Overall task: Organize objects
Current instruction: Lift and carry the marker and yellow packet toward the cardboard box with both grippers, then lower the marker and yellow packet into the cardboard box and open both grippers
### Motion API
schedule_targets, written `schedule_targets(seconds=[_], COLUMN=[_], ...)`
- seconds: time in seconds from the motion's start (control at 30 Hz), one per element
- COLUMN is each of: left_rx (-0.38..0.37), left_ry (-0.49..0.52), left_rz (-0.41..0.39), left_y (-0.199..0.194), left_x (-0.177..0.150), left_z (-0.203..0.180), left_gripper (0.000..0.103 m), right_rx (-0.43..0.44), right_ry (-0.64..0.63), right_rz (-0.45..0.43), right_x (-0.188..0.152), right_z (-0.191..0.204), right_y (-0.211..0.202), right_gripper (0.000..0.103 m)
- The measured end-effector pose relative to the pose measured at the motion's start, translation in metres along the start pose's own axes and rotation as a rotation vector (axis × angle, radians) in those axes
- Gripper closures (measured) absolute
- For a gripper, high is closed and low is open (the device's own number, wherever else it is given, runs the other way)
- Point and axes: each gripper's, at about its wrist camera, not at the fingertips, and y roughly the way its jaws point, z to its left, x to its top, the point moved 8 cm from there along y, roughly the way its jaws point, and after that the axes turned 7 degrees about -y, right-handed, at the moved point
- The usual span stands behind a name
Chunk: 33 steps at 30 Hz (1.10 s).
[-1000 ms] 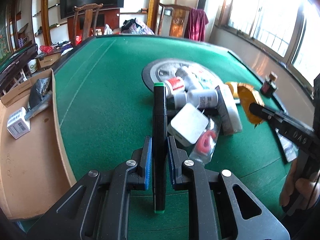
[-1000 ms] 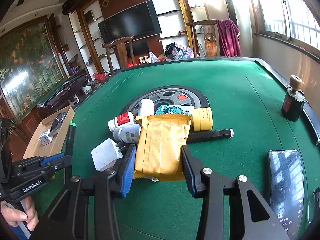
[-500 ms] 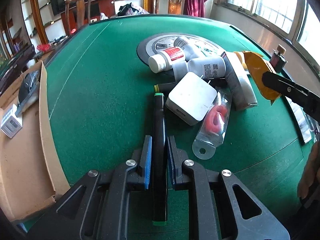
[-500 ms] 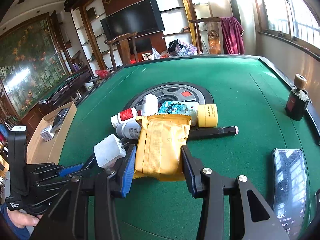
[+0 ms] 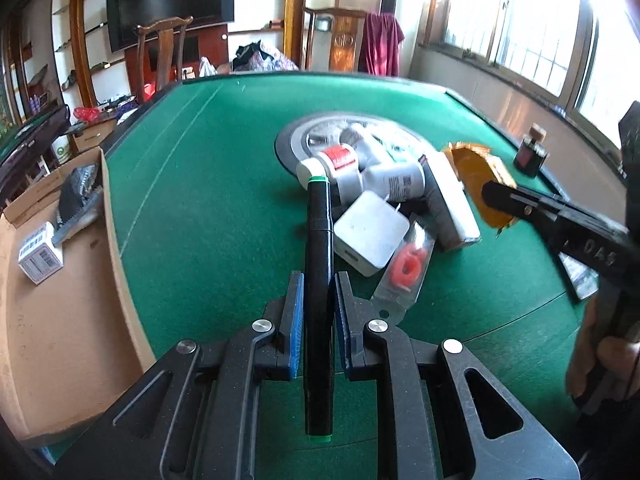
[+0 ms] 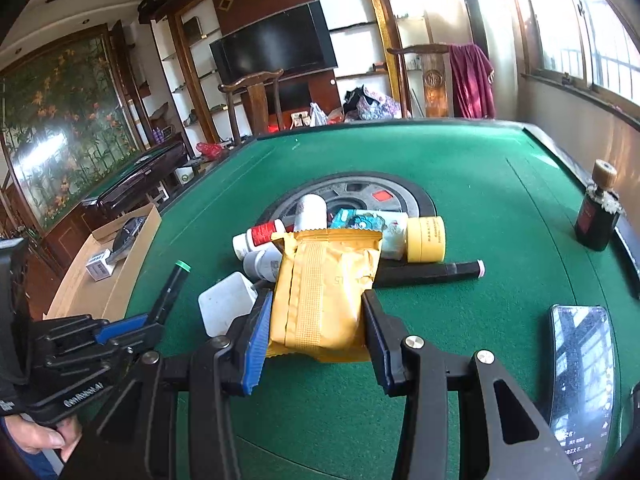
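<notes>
My left gripper is shut on a black marker with green caps, held above the green felt table and pointing toward a pile of objects. In the right wrist view the same marker sticks out of the left gripper at the lower left. My right gripper is shut on a yellow foil packet, lifted over the pile. The pile holds a white charger block, white bottles, a red-labelled bottle, a clear bag with an orange ring and a second black marker.
An open cardboard box stands off the table's left edge with a small white box inside. A phone lies at the right front, a dark glass bottle at the right rim. A yellow jar and a round centre plate are behind.
The left gripper dipped toward the pile with the marker and came back up and away. The right gripper and its yellow packet have stayed almost still.
</notes>
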Motion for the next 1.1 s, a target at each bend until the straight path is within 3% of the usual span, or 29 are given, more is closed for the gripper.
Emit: schedule_targets(seconds=[0.23,0.53,0.83,1.1], left_rx=[-0.048,-0.088,-0.003,0.083], left_ry=[-0.063,-0.166,-0.292,-0.378], left_rz=[-0.062,-0.152,-0.225,-0.167], left_y=[-0.034,-0.083,-0.120,-0.115], left_x=[0.011,0.021,0.024,0.016], left_z=[0.025,0.077,0.163,0.242], left_gripper=[0.089,0.089,0.089,0.089], right_rx=[0.068,0.177,0.267,0.339], right_ry=[0.027,-0.018,-0.124,-0.186], right_rz=[-0.021,0.012,0.043,0.125], right_x=[-0.001,0.006,0.021,0.026], right_z=[0.038,0.119,0.201,0.264], right_y=[-0.003,0.012,0.024,0.052], right_gripper=[0.059,0.059,0.059,0.059])
